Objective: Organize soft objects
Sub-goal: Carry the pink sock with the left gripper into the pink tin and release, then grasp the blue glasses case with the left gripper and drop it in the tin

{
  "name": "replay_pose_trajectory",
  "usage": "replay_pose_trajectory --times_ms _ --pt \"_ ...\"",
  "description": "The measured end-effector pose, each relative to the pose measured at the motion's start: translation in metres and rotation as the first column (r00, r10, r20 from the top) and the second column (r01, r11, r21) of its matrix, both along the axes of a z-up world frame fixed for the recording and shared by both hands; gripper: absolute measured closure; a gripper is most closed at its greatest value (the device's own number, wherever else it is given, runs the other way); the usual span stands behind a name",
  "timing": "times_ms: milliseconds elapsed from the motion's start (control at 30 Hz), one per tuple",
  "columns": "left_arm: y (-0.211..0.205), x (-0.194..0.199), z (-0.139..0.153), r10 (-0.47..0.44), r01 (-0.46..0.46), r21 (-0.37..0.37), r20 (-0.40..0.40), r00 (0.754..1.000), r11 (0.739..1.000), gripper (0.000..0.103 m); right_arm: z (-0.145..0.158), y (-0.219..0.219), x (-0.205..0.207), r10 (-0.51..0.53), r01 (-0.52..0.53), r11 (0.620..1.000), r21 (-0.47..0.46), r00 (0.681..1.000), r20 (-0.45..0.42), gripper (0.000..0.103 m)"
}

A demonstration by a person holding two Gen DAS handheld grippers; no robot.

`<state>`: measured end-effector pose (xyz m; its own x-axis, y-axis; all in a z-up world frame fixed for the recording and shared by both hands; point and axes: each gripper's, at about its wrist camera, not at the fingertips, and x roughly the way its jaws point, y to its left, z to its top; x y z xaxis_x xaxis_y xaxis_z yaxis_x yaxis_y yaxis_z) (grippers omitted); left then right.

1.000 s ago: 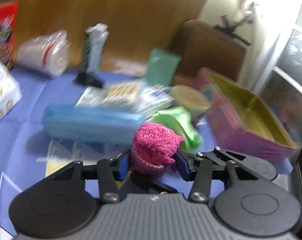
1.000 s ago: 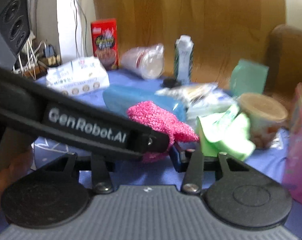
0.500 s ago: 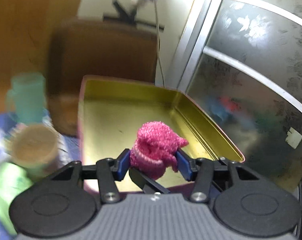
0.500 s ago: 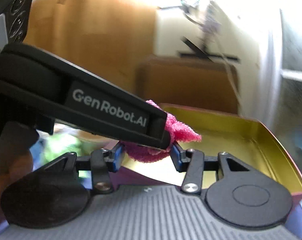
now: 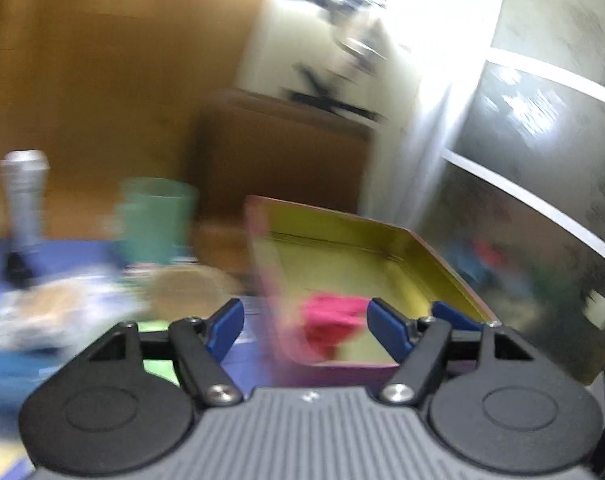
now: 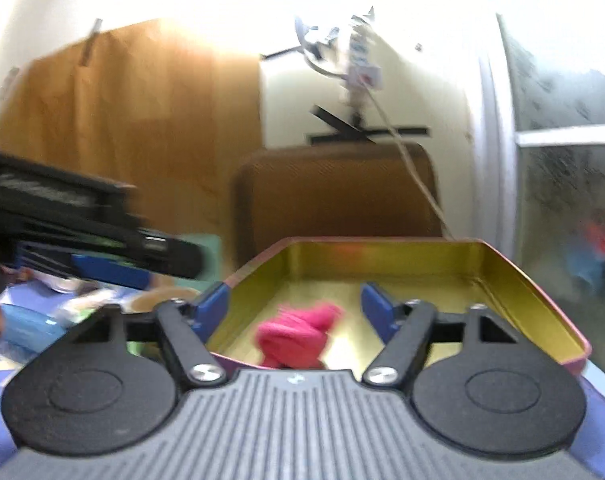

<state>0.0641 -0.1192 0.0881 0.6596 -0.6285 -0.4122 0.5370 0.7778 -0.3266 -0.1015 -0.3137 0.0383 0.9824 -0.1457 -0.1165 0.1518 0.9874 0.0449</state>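
Note:
A pink knitted piece (image 6: 294,336) lies inside the open gold-lined tin (image 6: 514,280), near its front wall. In the left wrist view the same pink knitted piece (image 5: 330,320) shows blurred in the tin (image 5: 430,256). My left gripper (image 5: 304,326) hangs over the tin's front left corner, jaws opening, pads clear of the knit. My right gripper (image 6: 292,306) is above the tin's front edge, jaws opening too, nothing pressed between them. The left gripper's fingers (image 6: 114,256) reach in from the left of the right wrist view.
A teal cup (image 5: 154,220), a grey bottle (image 5: 24,196), a paper cup (image 5: 182,284) and blurred packets crowd the blue cloth left of the tin. A brown chair back (image 6: 334,200) stands behind it. A frosted glass door (image 5: 542,200) is at the right.
Both grippers held the pink knit over the tin half a second ago; both have let go and it now lies in the tin. The left gripper has swung leftward.

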Motion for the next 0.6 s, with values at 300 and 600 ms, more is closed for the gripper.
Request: replay_pose_trajectory --times_ms 300,600 --pt "0.193 0.012 -0.048 0.452 -0.493 -0.096 -0.279 0.847 0.865 0.033 0.002 0.087 0.095 0.523 -0.534 0.845 0.015 0.822 -0.224 0.047" --pt "0.218 0.021 -0.071 0.450 -0.536 -0.136 -0.397 0.800 0.833 0.029 -0.025 0.161 0.172 0.596 -0.646 0.762 0.045 0.672 -0.440 0.062"
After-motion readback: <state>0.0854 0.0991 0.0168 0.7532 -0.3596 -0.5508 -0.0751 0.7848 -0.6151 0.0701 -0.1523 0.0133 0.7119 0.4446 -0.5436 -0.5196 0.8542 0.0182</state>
